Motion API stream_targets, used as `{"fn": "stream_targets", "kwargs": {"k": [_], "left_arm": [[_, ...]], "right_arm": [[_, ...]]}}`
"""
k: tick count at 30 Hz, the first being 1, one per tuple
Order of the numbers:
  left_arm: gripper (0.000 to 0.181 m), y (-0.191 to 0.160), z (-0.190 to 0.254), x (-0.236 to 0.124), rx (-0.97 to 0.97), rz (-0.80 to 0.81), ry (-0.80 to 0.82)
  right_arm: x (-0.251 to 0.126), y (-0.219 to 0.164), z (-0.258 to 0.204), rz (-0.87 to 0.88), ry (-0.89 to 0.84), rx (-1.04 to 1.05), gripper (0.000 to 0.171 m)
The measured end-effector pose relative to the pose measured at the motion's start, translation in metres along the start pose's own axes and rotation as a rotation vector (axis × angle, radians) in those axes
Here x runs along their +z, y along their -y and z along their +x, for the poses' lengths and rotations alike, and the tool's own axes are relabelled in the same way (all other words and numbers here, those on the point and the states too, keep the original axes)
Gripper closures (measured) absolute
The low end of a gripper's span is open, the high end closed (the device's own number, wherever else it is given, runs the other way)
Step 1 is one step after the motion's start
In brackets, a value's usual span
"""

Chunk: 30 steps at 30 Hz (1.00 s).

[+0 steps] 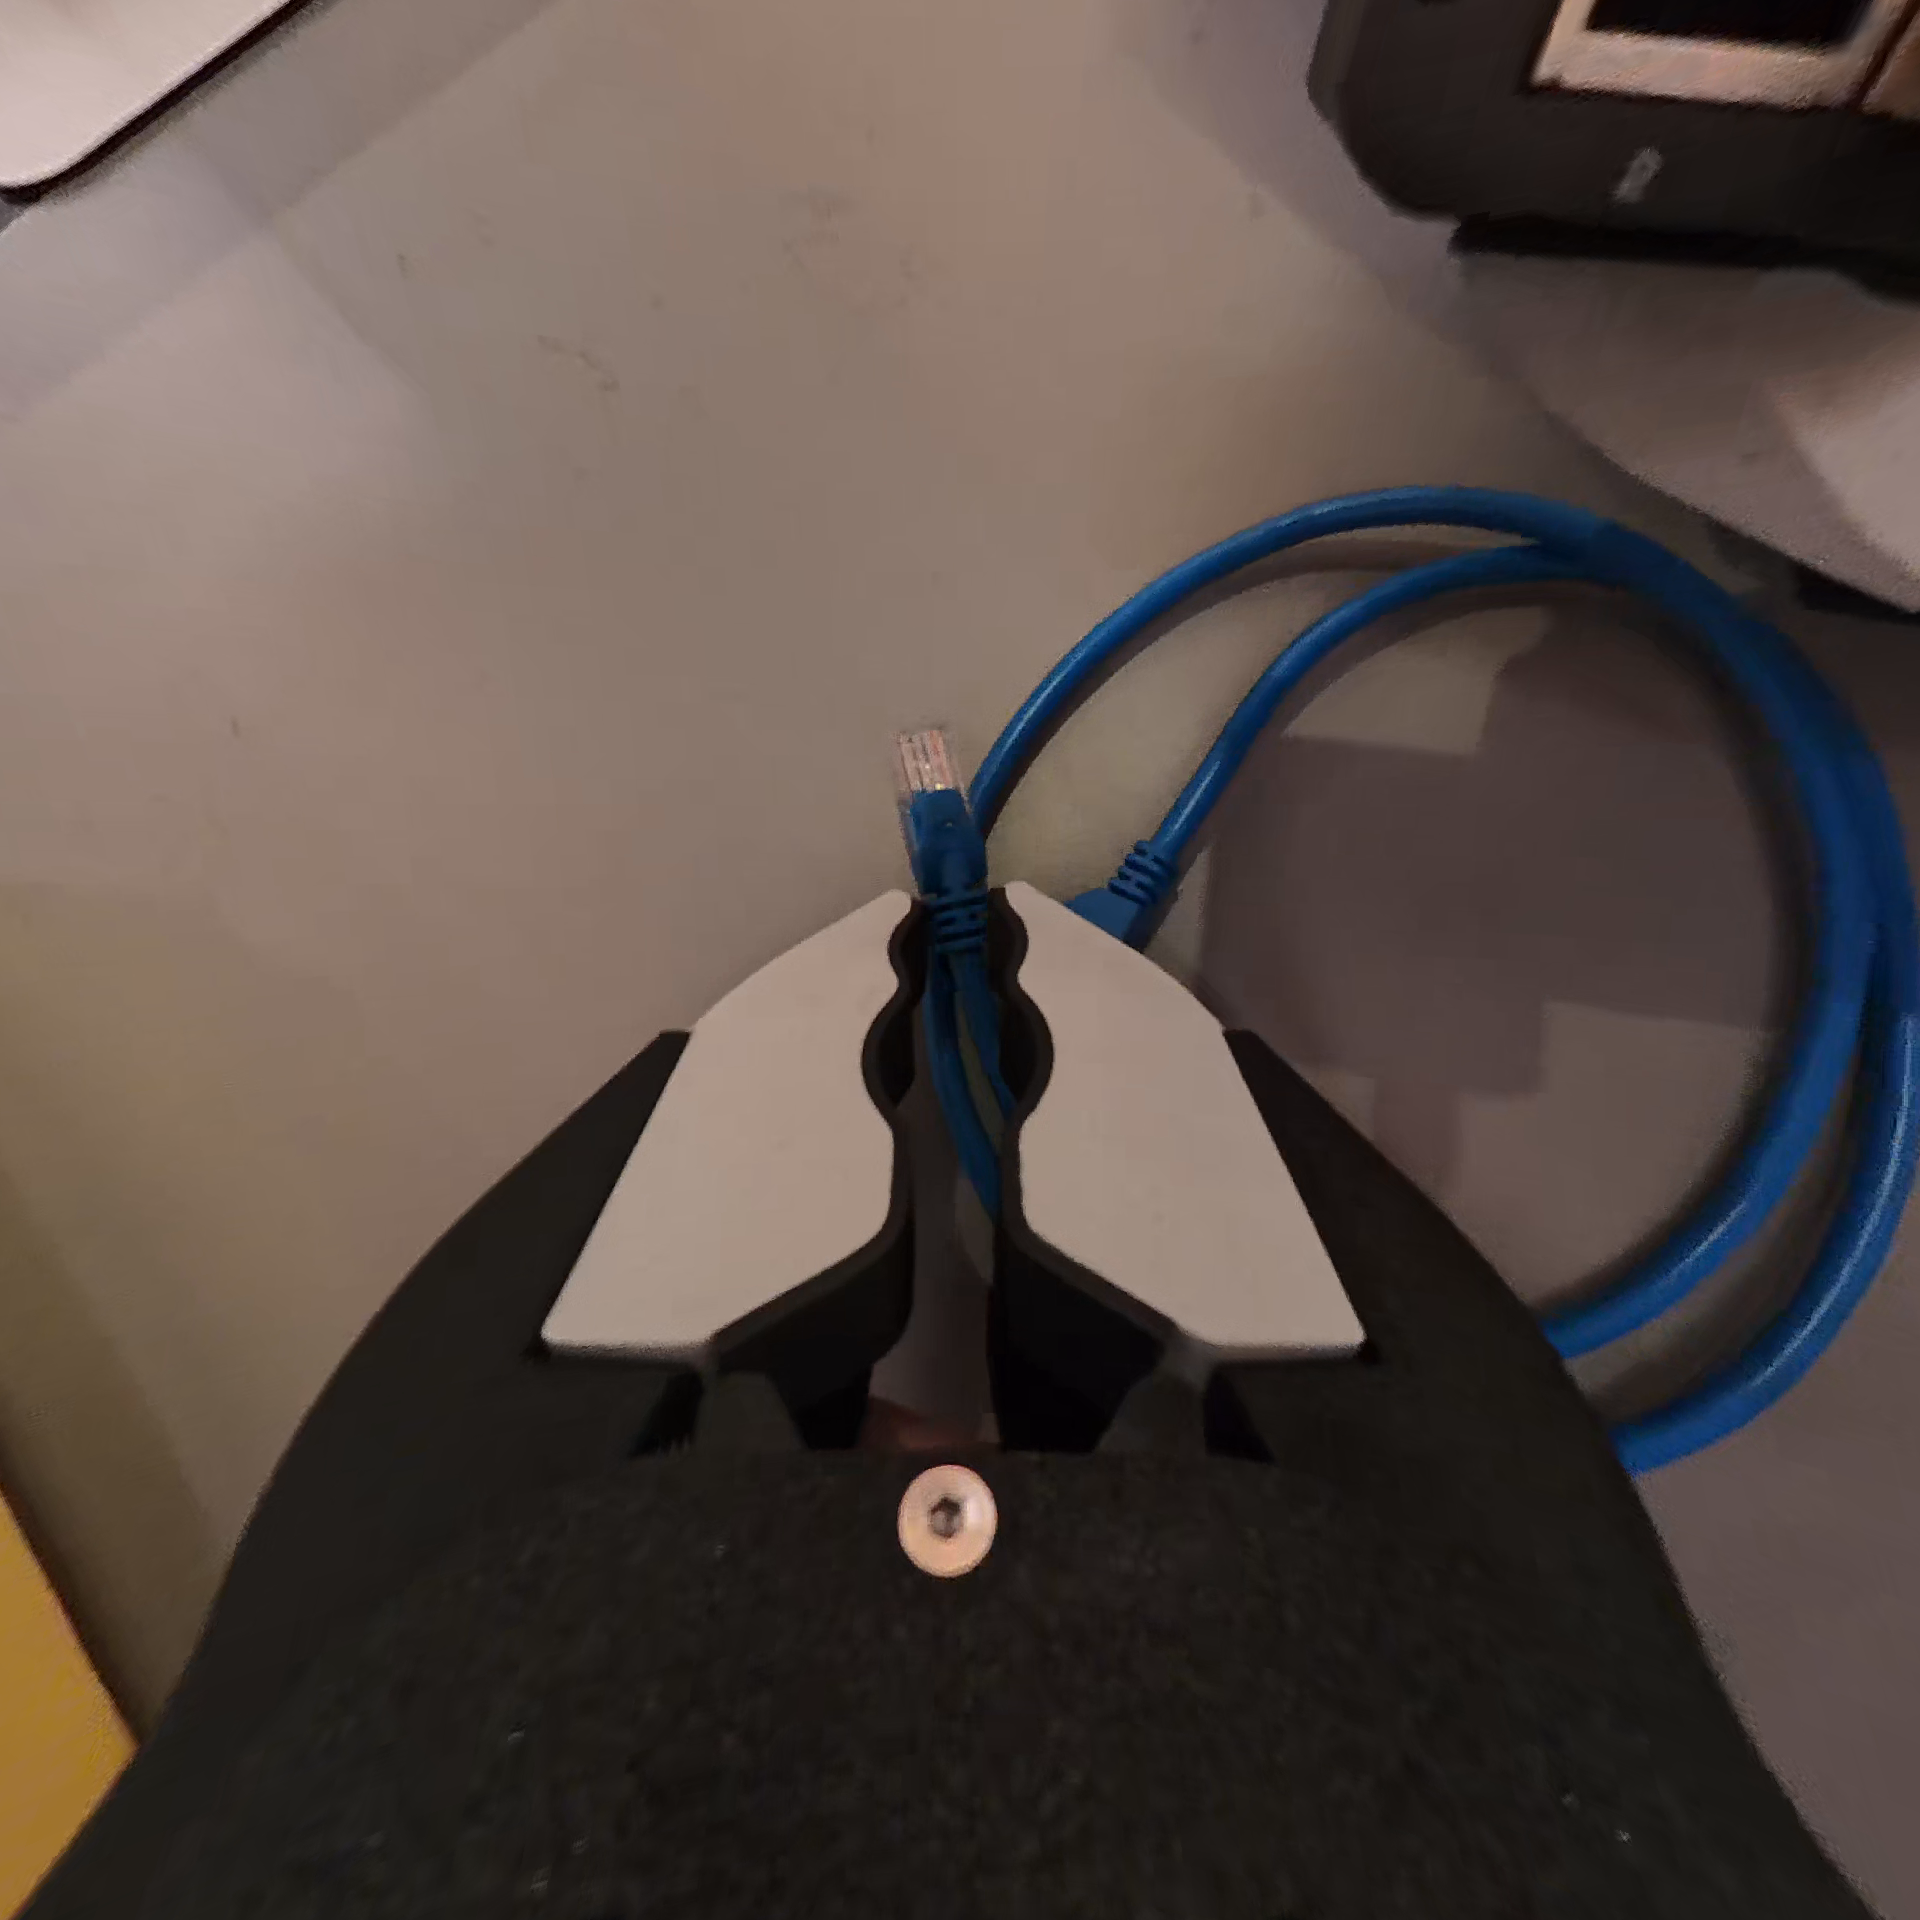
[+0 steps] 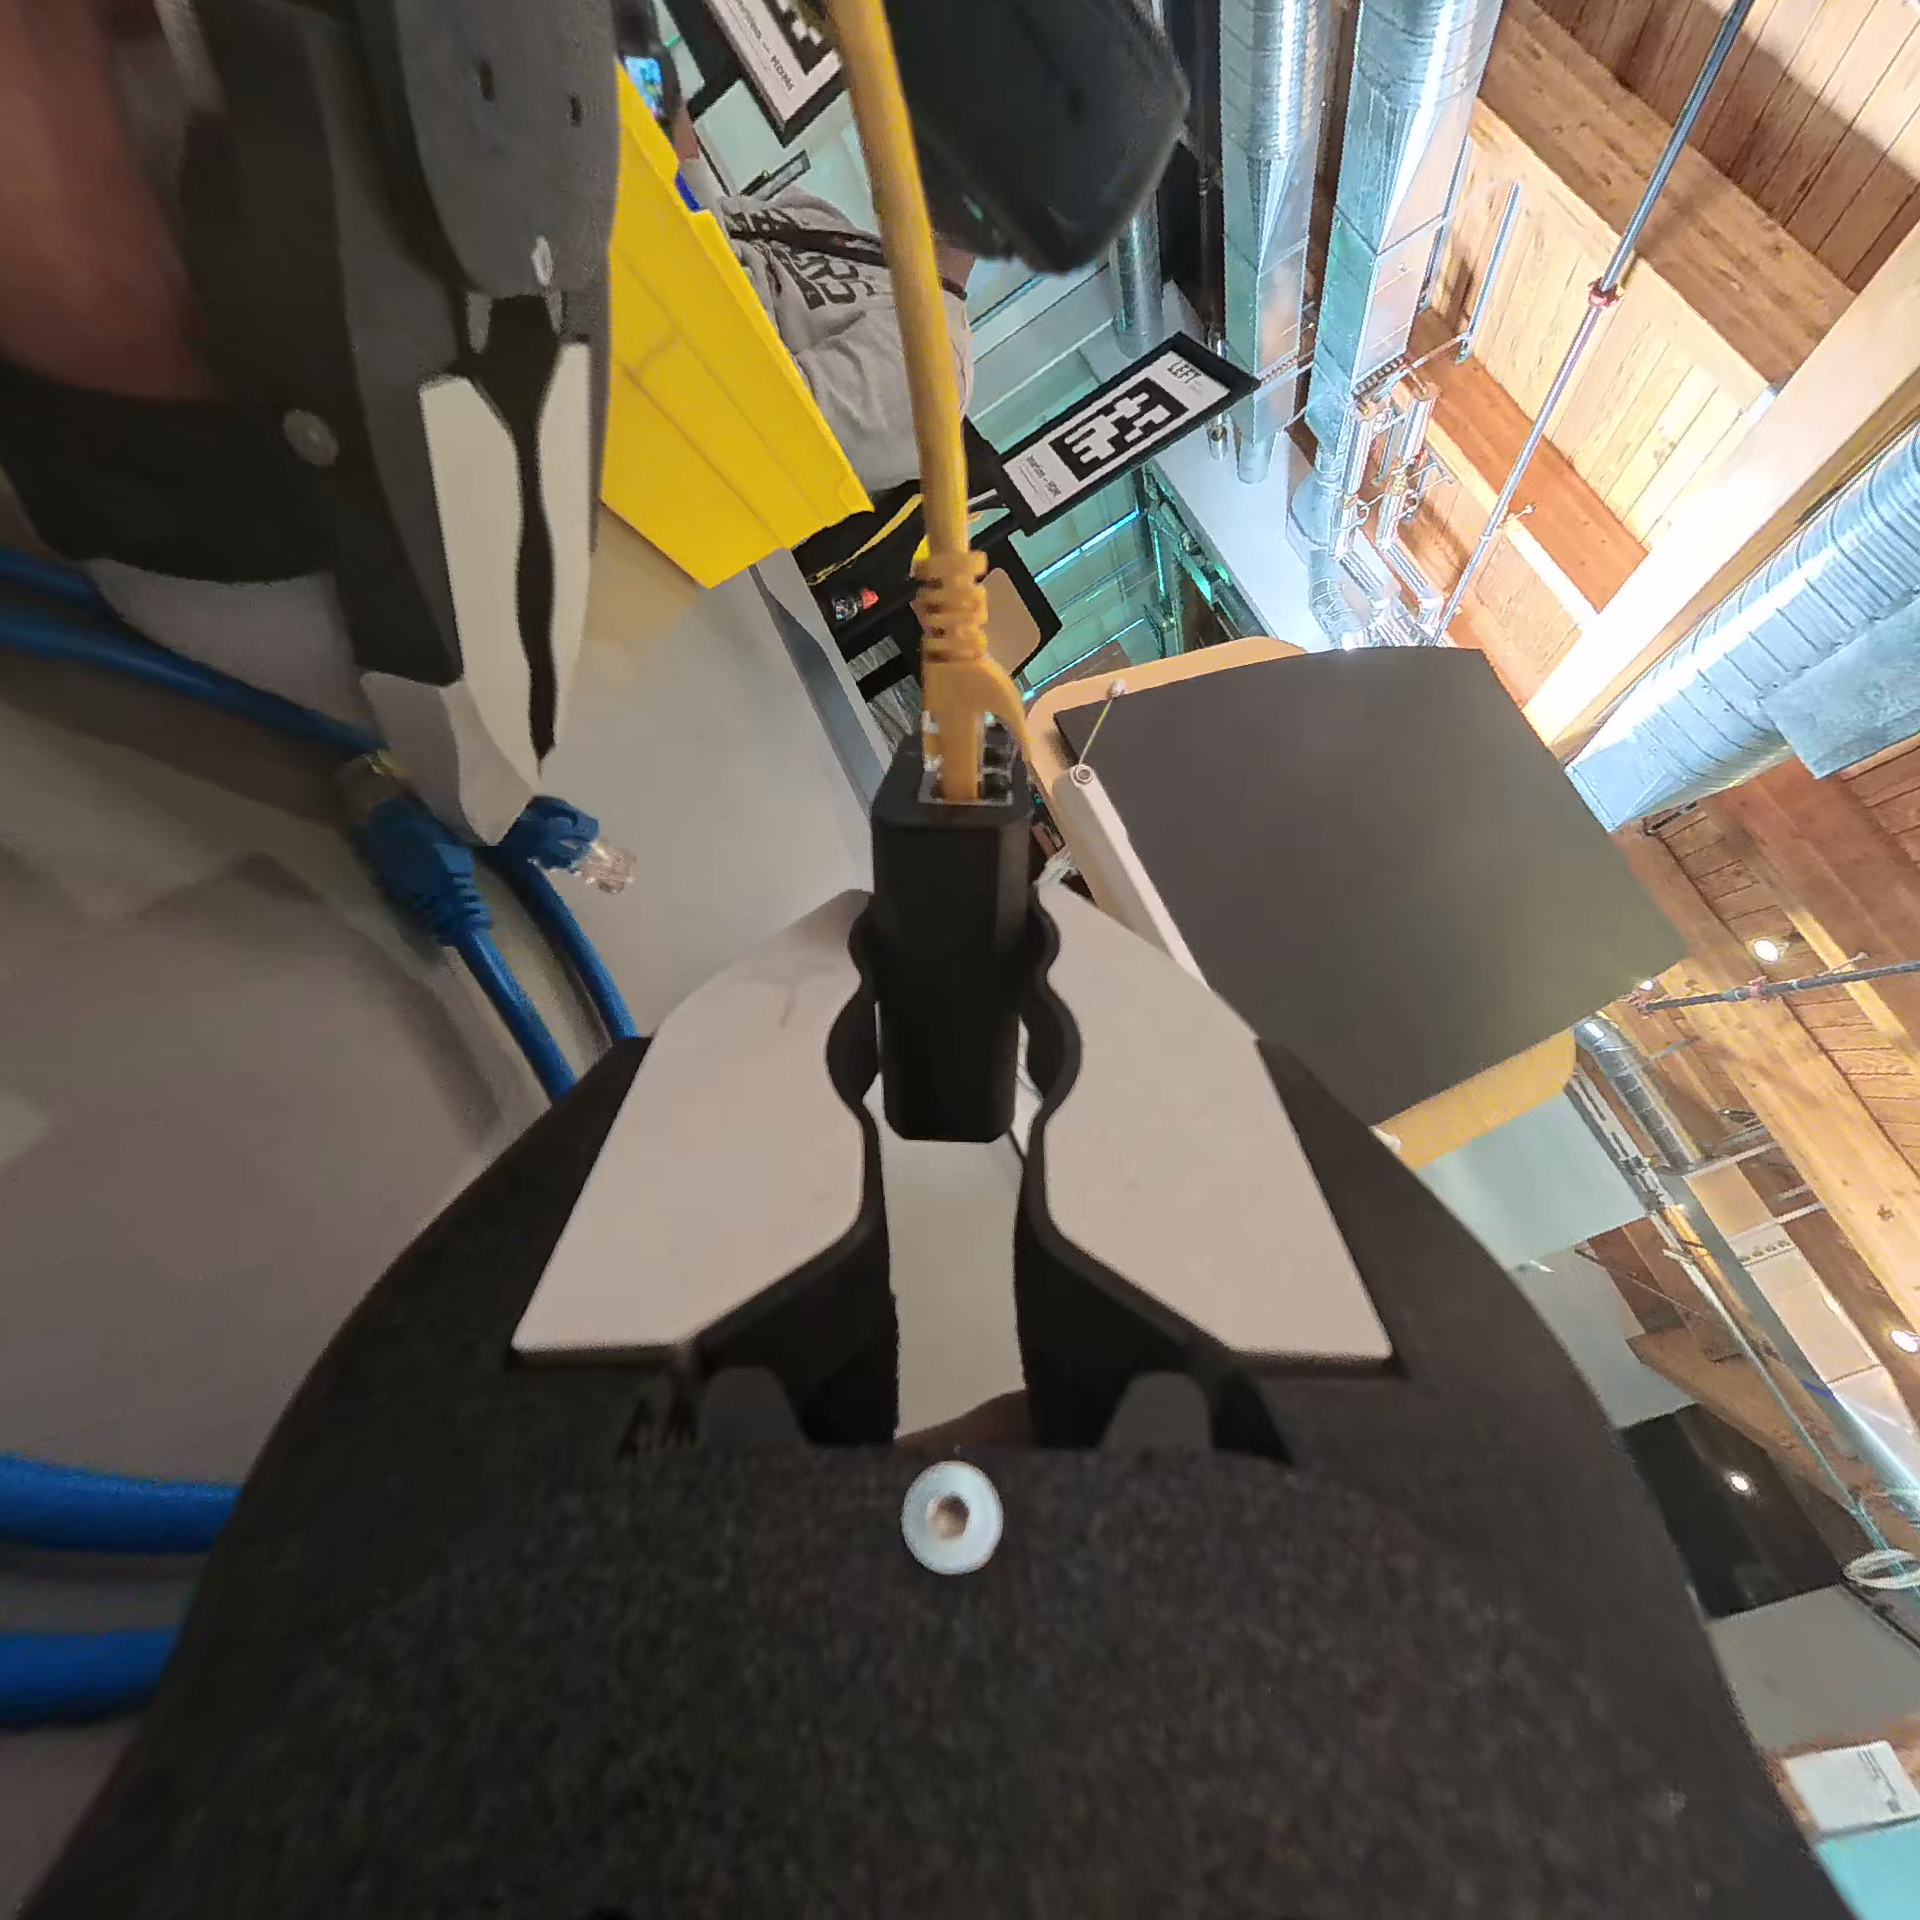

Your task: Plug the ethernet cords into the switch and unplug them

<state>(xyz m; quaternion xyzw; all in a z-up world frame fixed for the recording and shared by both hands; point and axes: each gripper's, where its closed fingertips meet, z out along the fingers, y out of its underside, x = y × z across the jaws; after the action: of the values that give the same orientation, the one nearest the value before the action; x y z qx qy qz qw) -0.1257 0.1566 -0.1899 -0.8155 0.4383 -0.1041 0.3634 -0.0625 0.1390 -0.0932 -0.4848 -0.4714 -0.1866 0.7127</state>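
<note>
My left gripper point(image 1: 951, 899) is shut on a blue ethernet cord point(image 1: 1766, 831) just behind its clear plug point(image 1: 925, 769), which sticks out ahead of the fingertips over the grey table point(image 1: 520, 520). The cord loops to the right, and its other boot point(image 1: 1138, 883) lies beside the fingers. My right gripper point(image 2: 956, 914) is shut on a small black switch point(image 2: 951, 987), held ports away from me. A yellow ethernet cord point(image 2: 914, 312) is plugged into one port. The left gripper point(image 2: 499, 821) also shows at the upper left of the right wrist view, holding the blue plug point(image 2: 608, 862).
A black box with pale-rimmed openings point(image 1: 1621, 114) sits blurred at the top right of the left wrist view. A white flat thing point(image 1: 94, 83) lies at the top left. The right wrist view shows a yellow bin point(image 2: 707, 416), a marker board point(image 2: 1122, 426), a black panel point(image 2: 1351, 831) and a person in grey point(image 2: 831, 291). Tip to tip, the grippers are about 12 cm apart.
</note>
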Motion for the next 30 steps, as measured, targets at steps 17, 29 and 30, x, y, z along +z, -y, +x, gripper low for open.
{"fn": "stream_targets", "kwargs": {"k": [17, 29, 30], "left_arm": [[0.171, 0.032, 0.018, -0.085, 0.307, -0.053, -0.339], [0.171, 0.021, 0.020, -0.074, 0.293, -0.131, -0.364], [0.171, 0.021, 0.020, -0.073, 0.288, -0.133, -0.362]], "right_arm": [[0.019, 0.011, -0.023, 0.021, -0.058, -0.381, 0.147], [0.020, 0.013, -0.030, 0.014, -0.056, -0.450, 0.147], [0.020, 0.012, -0.030, 0.009, -0.056, -0.449, 0.147]]}}
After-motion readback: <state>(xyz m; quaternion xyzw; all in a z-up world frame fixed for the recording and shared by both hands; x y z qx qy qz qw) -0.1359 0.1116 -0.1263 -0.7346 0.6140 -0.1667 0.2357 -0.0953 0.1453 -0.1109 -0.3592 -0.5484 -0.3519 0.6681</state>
